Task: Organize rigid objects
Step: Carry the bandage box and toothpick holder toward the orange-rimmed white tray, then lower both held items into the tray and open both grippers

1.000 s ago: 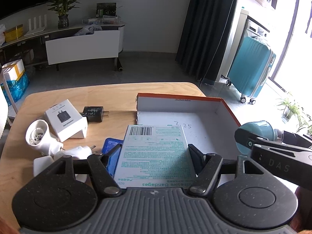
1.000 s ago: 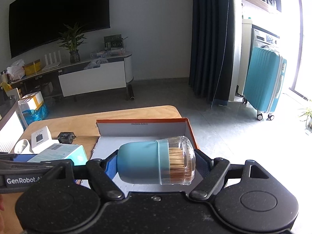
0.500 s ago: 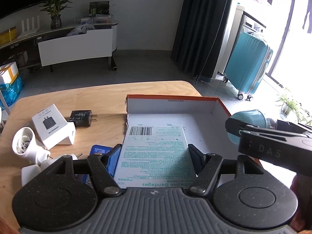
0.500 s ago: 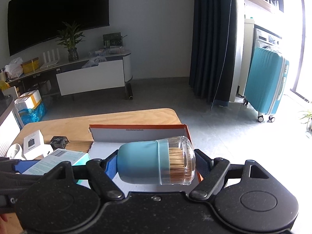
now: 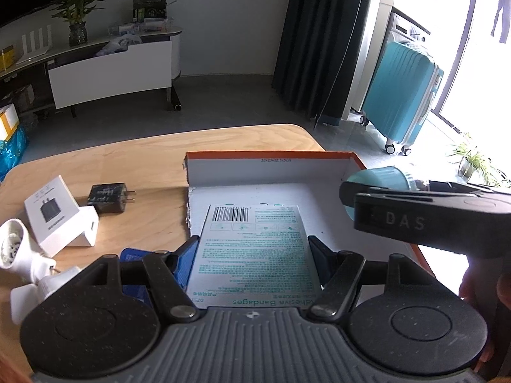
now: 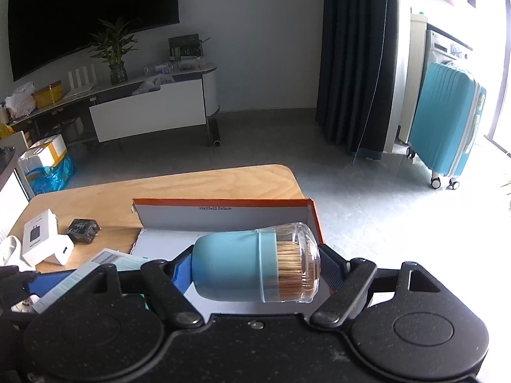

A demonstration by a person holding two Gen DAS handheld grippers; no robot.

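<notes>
Two grippers are hovering over the orange-rimmed box (image 5: 271,159), which serves as the landmark. Left of the box, a white plug adapter (image 5: 12,249) is getting cut off by the frame edge, a white charger carton (image 5: 60,217) is lying on the wooden table (image 5: 127,159), and a black charger (image 5: 107,194) is sitting just beside the box's left wall with its prongs pointing toward it. Over the box's near left part, the left gripper (image 5: 252,252) is clamping a bandage box (image 5: 255,245) by its long sides, long axis running away from the camera, barcode end farthest; its near end is hidden behind the gripper body. Over the box's right side, the right gripper (image 6: 255,265) is gripping a toothpick holder (image 6: 255,265) lying crosswise, blue base left, clear dome right, finger pads largely hidden behind it. Beyond both items the box floor is lying bare up to the far wall
</notes>
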